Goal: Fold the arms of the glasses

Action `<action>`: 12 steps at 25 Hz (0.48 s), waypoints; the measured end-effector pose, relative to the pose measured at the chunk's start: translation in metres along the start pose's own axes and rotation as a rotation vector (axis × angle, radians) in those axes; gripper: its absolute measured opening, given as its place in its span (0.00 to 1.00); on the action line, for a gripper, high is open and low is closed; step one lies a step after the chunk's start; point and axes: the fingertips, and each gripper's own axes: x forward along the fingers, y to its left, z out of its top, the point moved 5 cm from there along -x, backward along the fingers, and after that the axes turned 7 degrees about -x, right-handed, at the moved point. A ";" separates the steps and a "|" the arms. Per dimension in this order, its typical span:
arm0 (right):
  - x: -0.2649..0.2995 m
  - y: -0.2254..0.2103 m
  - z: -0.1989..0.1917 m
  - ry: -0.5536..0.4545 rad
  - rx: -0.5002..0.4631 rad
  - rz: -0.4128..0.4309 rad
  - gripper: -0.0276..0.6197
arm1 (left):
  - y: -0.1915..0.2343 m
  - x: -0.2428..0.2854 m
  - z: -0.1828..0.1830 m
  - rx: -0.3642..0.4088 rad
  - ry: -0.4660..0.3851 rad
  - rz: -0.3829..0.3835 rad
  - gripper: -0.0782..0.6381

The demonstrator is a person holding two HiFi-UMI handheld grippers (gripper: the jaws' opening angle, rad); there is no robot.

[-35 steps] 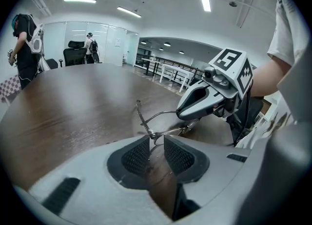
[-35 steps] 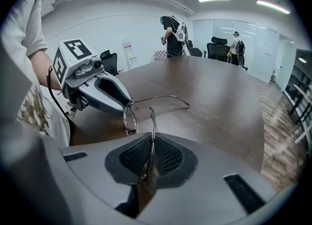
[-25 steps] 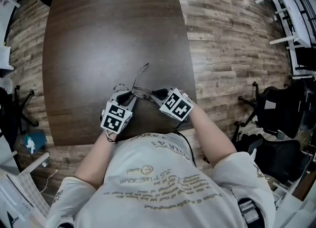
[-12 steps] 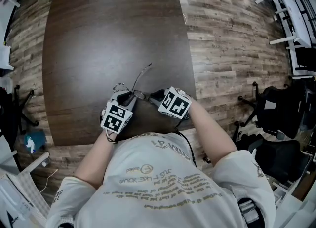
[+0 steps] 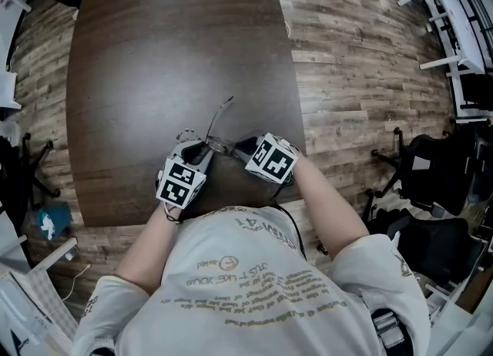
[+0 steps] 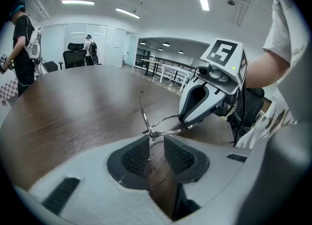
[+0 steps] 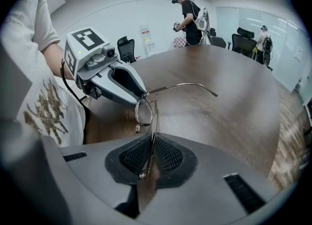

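Right gripper view: glasses (image 7: 144, 109) sit clamped edge-on inside the right gripper (image 7: 151, 146).

A dark brown bench (image 5: 169, 38) stands on a pale plank floor (image 5: 362, 77), with a black chair (image 5: 435, 181) off to one side. A person in black (image 7: 191, 17) stands at its far end.
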 end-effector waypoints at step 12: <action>0.001 -0.006 0.000 -0.025 0.048 -0.035 0.09 | 0.001 -0.006 0.004 -0.051 -0.051 -0.025 0.25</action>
